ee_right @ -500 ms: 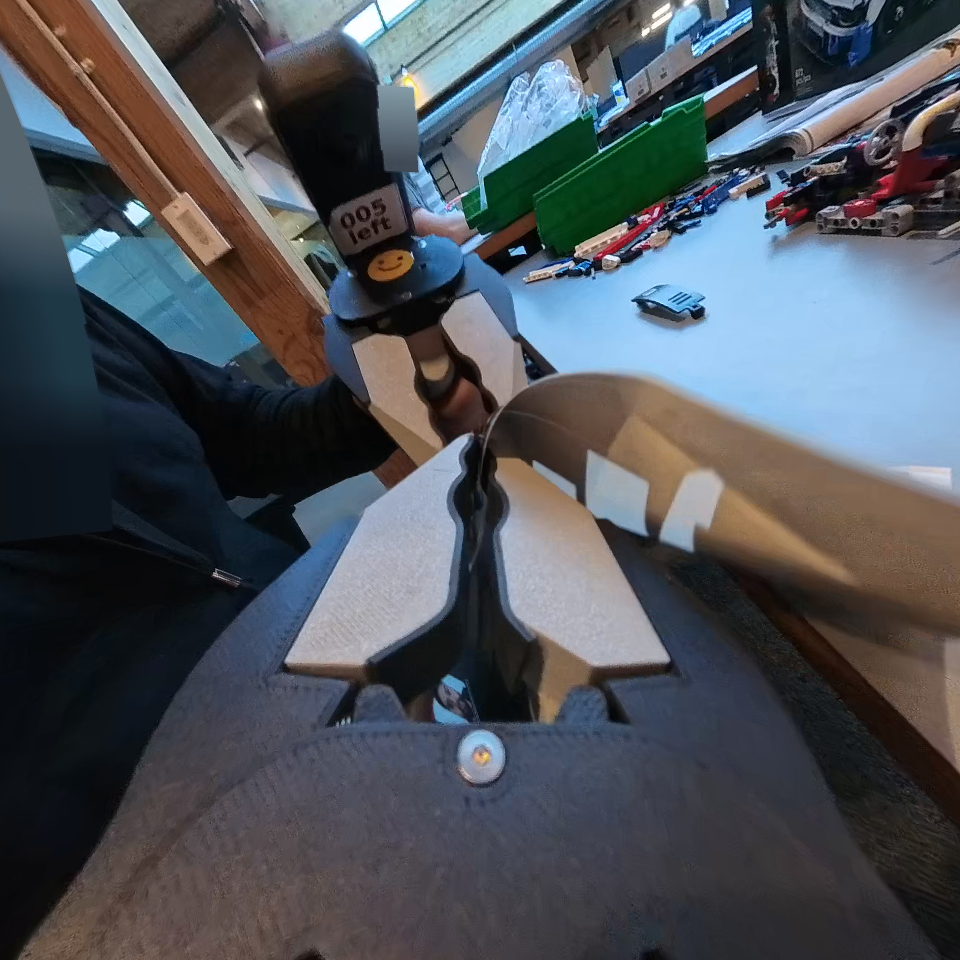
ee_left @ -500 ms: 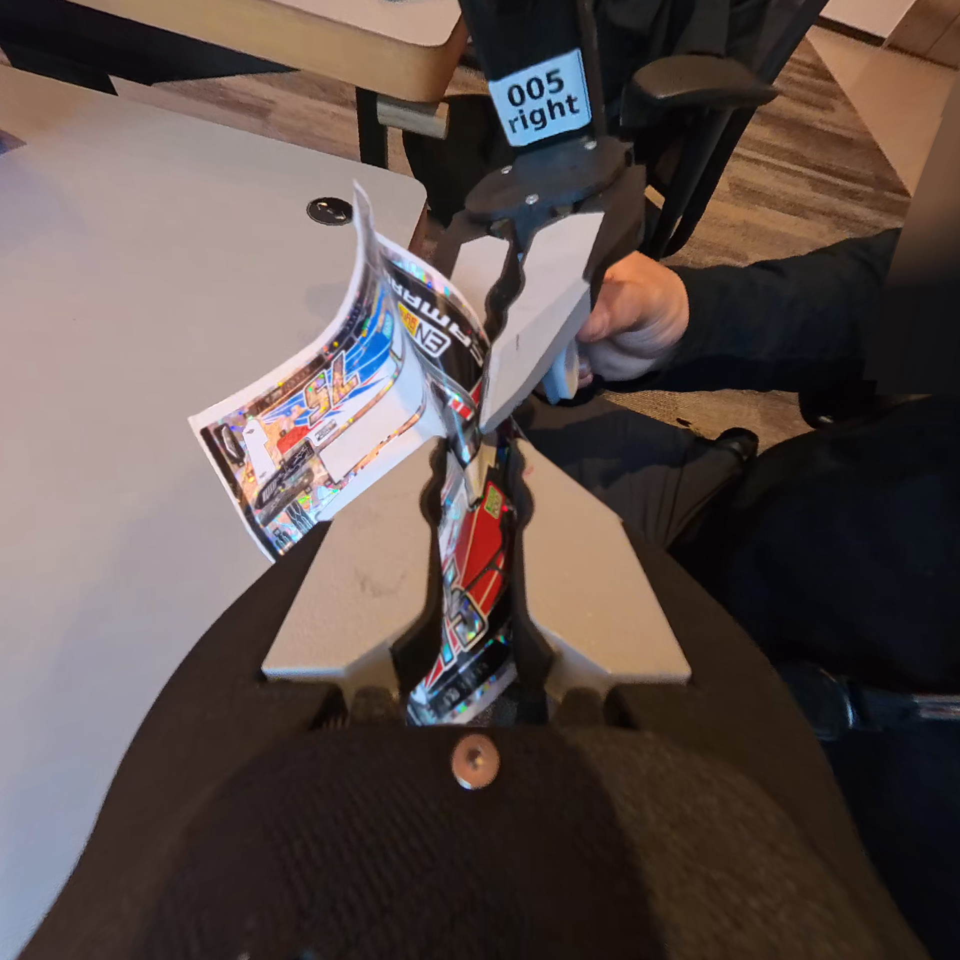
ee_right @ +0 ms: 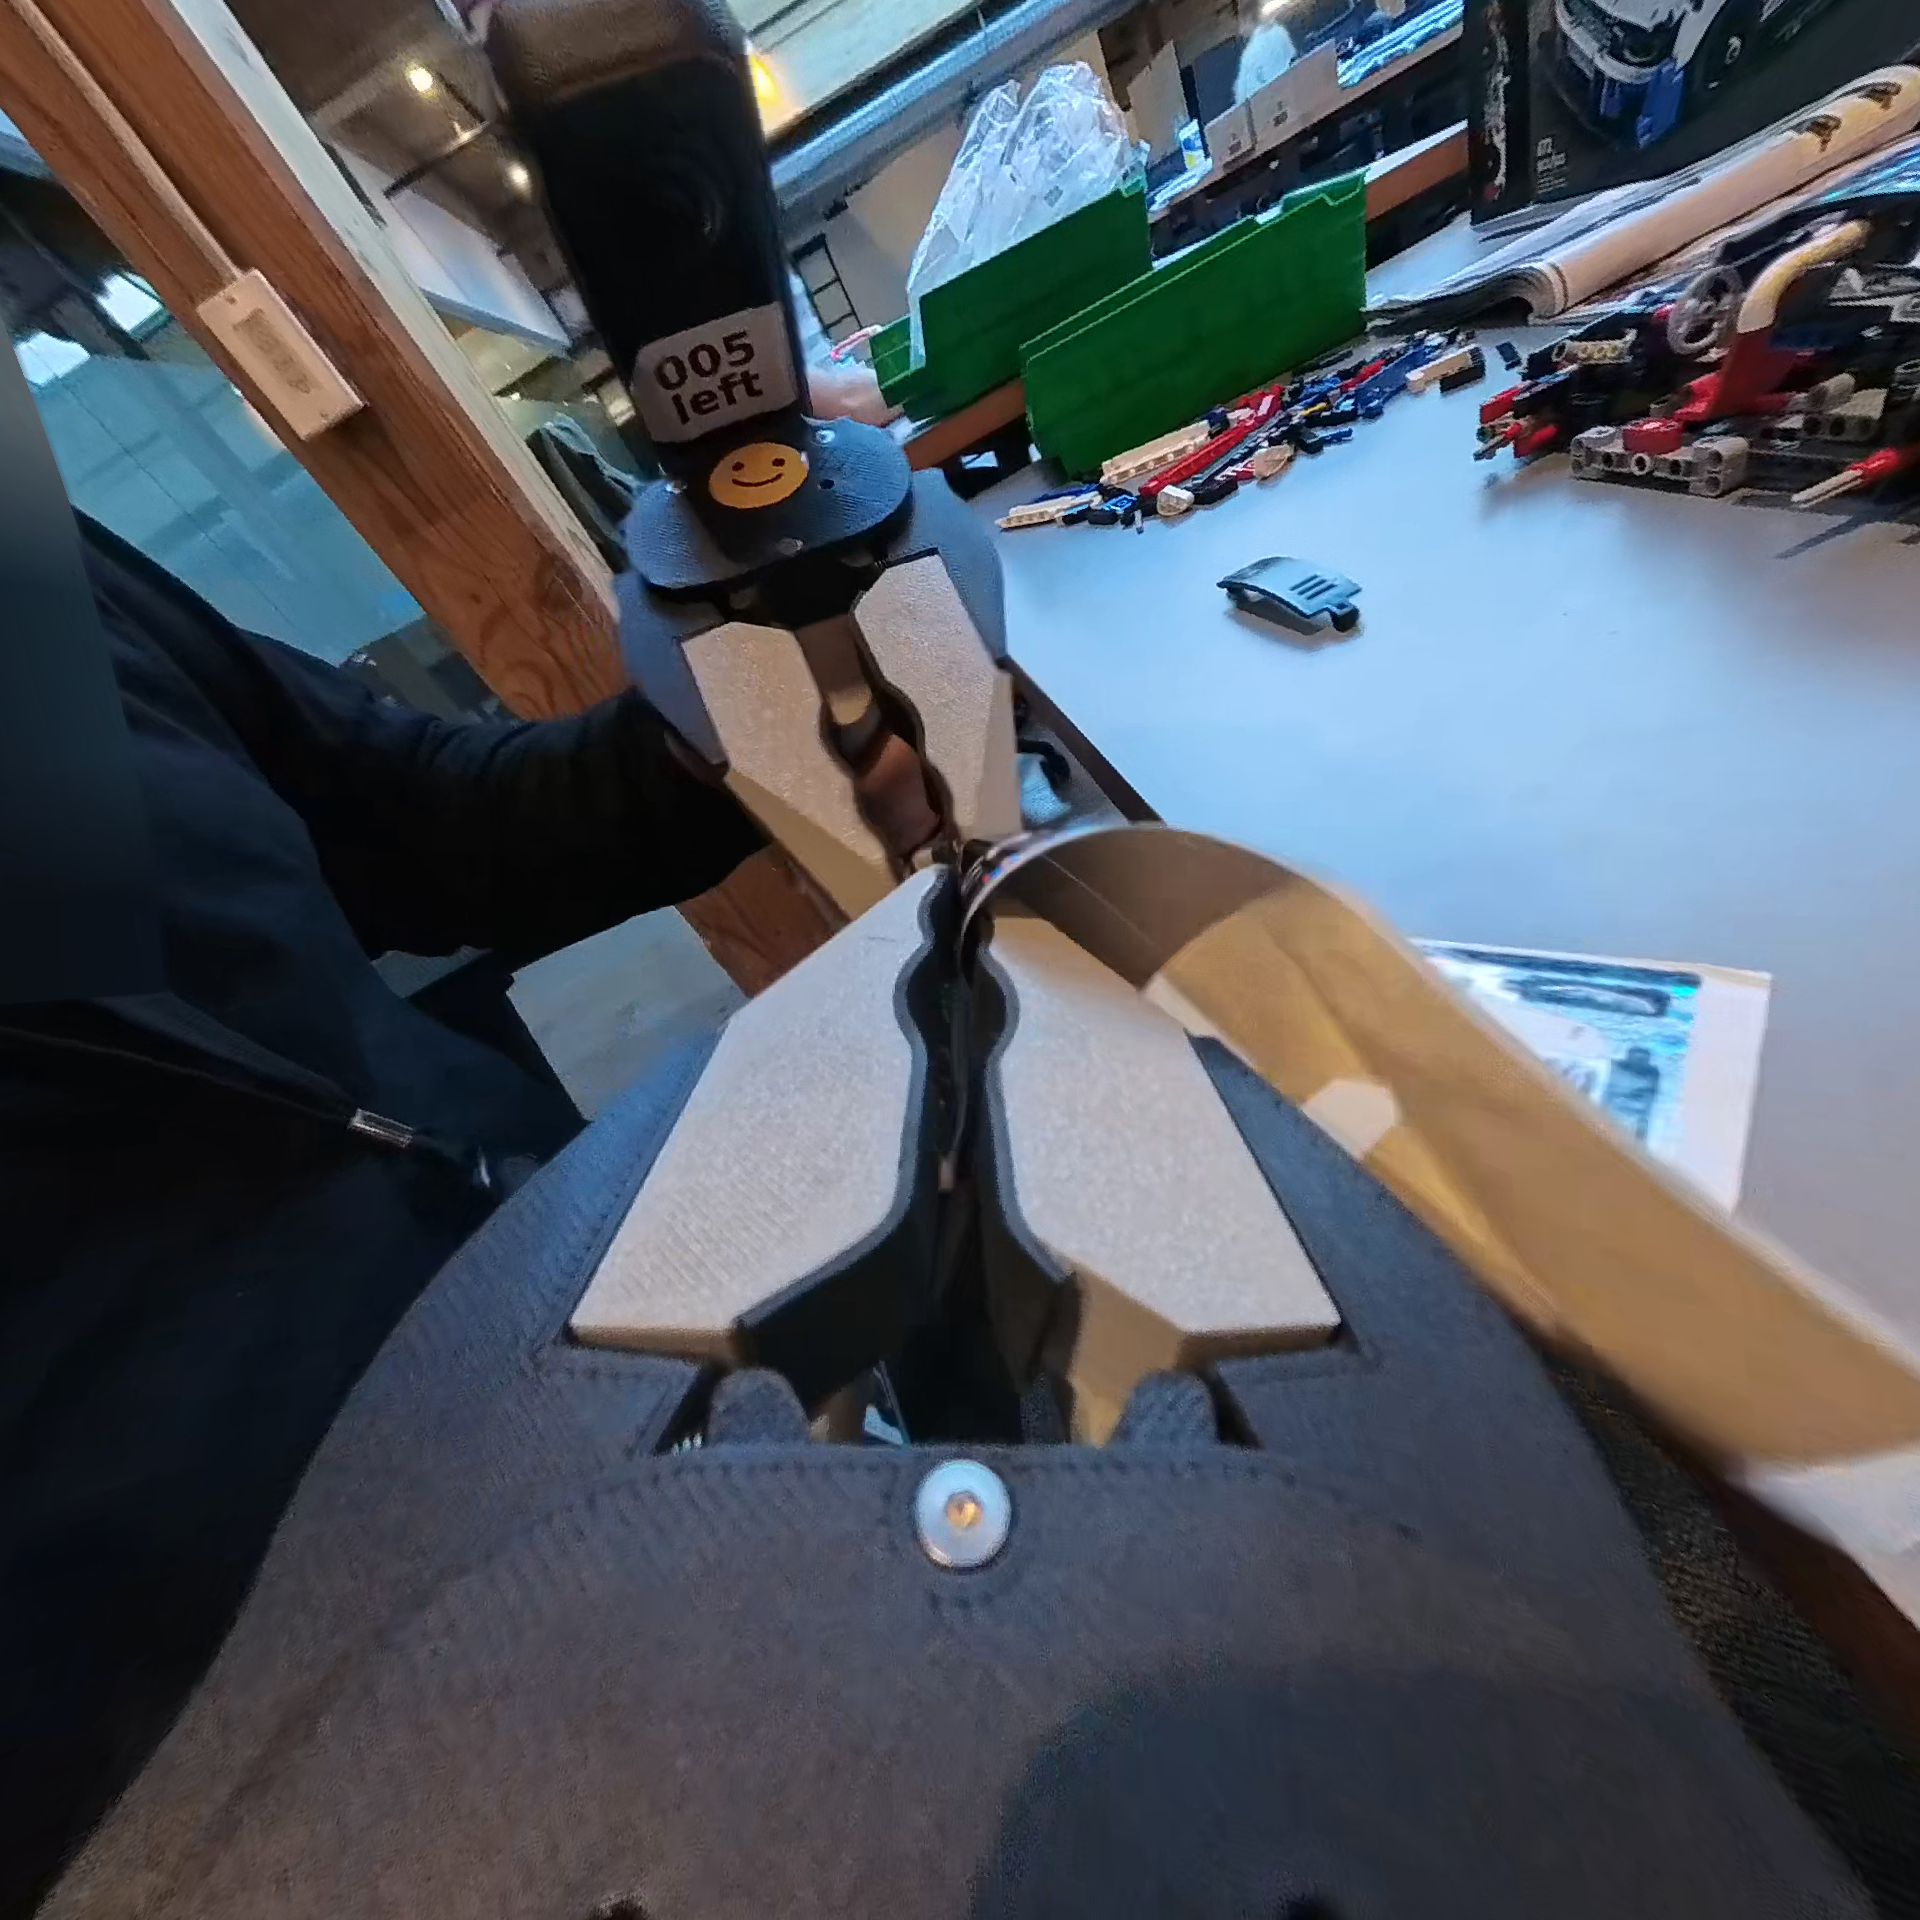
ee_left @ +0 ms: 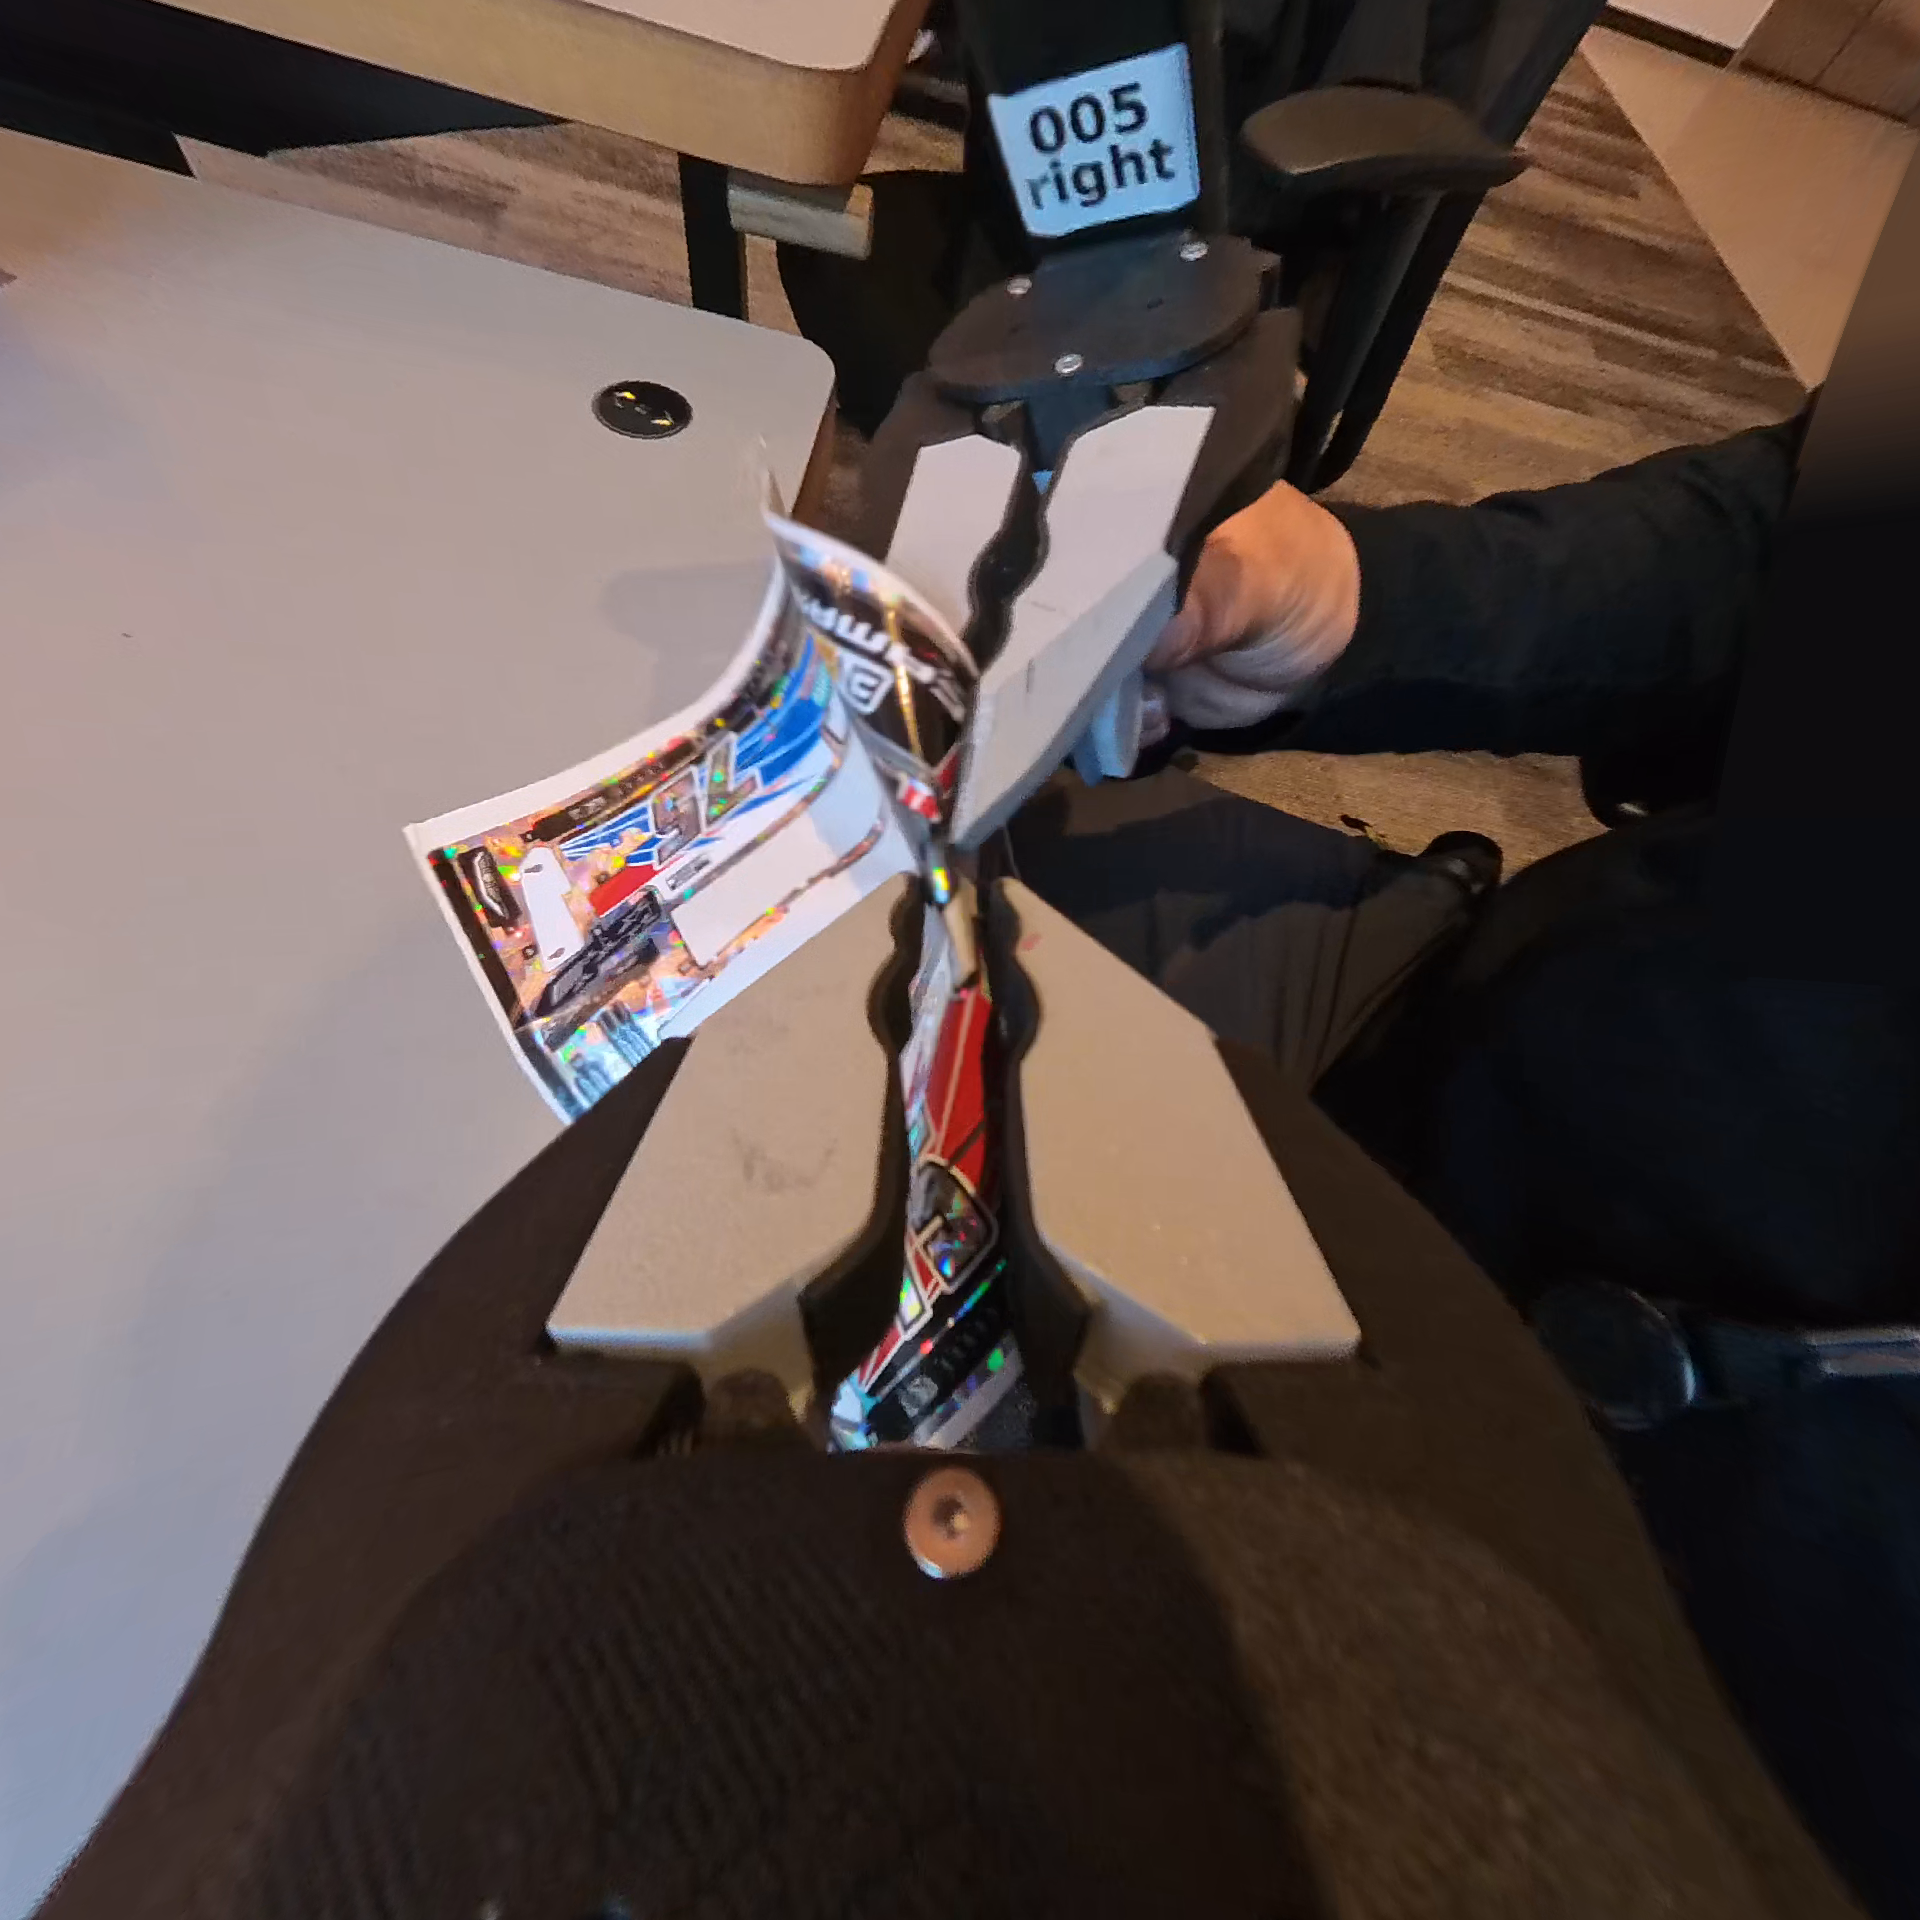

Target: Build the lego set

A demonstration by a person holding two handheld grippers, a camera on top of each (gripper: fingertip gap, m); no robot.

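The sticker sheet (ee_left: 665, 862) ran down between the closed fingers of the left gripper (ee_left: 940, 914), so the strip caught there was mostly covered. Beside that, the right gripper (ee_left: 940, 831) pinched the sheet's far corner, hiding the print under its pads. From the right wrist view only the sheet's plain, blurred back (ee_right: 1403, 1091) showed, cut off at the right edge. Past the sheet, the loose pieces (ee_right: 1247, 457) by the green bins (ee_right: 1195, 332) were too small to tell apart. The half-built model (ee_right: 1714, 416) ran off the frame's edge.
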